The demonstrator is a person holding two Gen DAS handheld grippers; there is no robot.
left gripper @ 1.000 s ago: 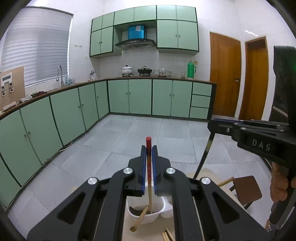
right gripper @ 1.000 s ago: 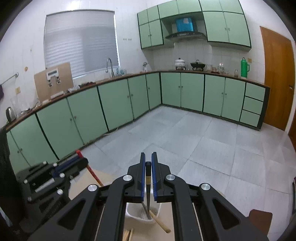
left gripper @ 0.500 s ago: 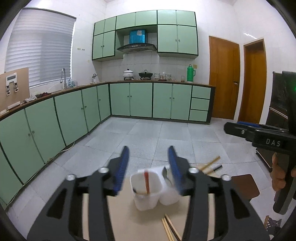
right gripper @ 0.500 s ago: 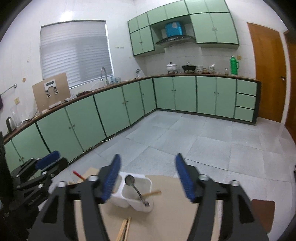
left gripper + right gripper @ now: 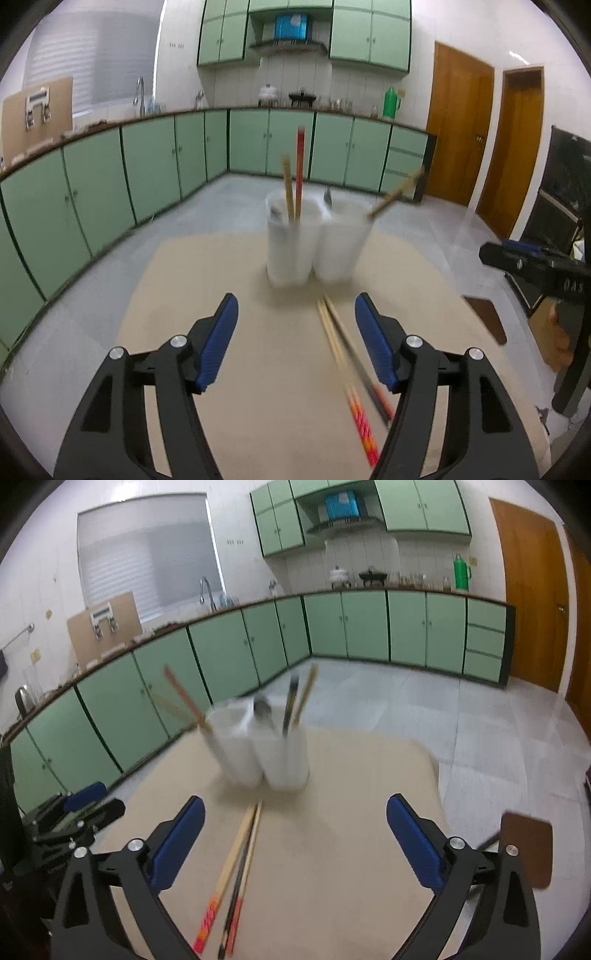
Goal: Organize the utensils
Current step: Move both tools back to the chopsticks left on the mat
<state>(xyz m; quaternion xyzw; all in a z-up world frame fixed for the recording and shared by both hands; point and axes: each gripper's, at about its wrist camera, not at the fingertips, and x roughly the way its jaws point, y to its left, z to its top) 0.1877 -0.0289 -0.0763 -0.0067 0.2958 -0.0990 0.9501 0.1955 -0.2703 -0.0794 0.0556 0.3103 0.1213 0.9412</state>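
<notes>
Left tool [image 5: 295,339] and right tool [image 5: 295,843] are each hovering with jaws spread wide and empty above the beige worktop [image 5: 229,332], low in frame. The white two-compartment holder [image 5: 312,240] is standing at frame centre, near the worktop's far edge, carrying upright chopsticks and a spoon; loose chopsticks [image 5: 236,871] are lying flat just in front of it, toward lower centre. Bare worktop is showing to either side of the chopsticks, and grey floor [image 5: 424,709] is bordering its rounded edges.
</notes>
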